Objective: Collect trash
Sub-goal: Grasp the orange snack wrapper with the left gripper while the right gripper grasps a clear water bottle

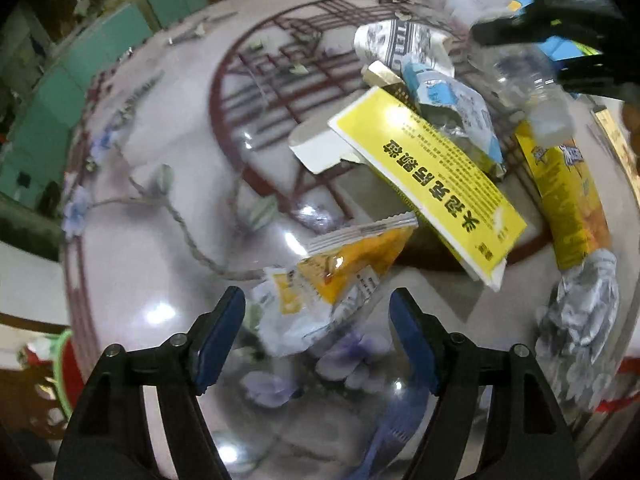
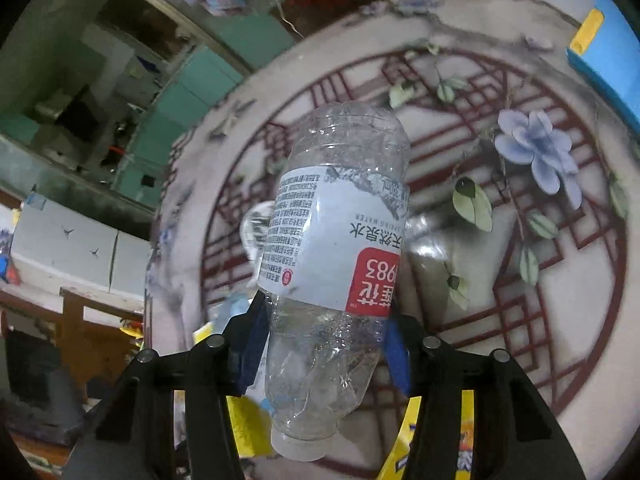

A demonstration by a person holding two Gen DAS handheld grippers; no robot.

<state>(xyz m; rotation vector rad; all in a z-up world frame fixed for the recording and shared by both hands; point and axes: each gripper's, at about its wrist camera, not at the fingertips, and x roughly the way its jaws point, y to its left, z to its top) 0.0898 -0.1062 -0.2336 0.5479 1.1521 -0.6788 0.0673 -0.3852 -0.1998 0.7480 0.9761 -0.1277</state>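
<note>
- Left wrist cam sits right behind the left gripper and looks steeply down at the round worktop, pretty close, with the trash pile spread across the right half of its view.
- Right wrist cam rides behind the right gripper, tilted down less steeply, so it catches the worktop plus the room off to the left; the plastic bottle fills the centre, very near the lens.
- Both views share the patterned worktop; the left view also shows the right gripper and the bottle at its top right.
</note>
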